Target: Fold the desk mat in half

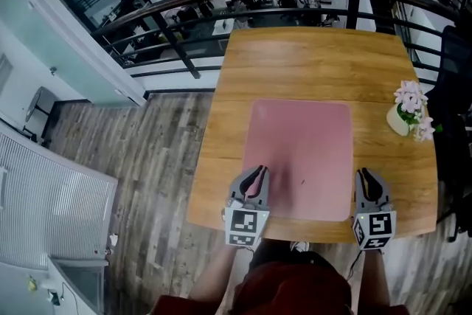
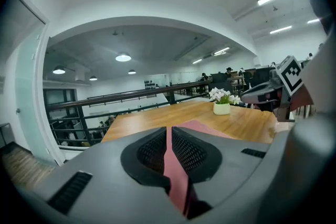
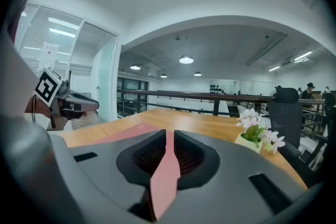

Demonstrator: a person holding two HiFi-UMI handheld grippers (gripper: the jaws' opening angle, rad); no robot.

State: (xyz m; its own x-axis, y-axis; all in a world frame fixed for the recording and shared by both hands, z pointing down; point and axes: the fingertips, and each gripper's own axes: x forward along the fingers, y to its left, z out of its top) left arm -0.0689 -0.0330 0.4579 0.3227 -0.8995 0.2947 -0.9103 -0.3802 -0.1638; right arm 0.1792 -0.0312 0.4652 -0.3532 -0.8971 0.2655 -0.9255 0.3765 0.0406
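Mat (image 1: pixel 302 151) lies flat and unfolded, mid-bench (image 1: pixel 310 63). Left tongs (image 1: pixel 257 172) sit over its lower-left corner, all but closed, only a thin slit. Right tongs (image 1: pixel 366 175) sit at the lower-right corner, parted a narrow crack. Pink shows through both gaps; cannot tell if either touches the mat.

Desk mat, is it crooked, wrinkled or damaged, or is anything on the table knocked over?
Nothing stands out. The desk mat lies flat and roughly square to the table, and the flower pot stands upright.
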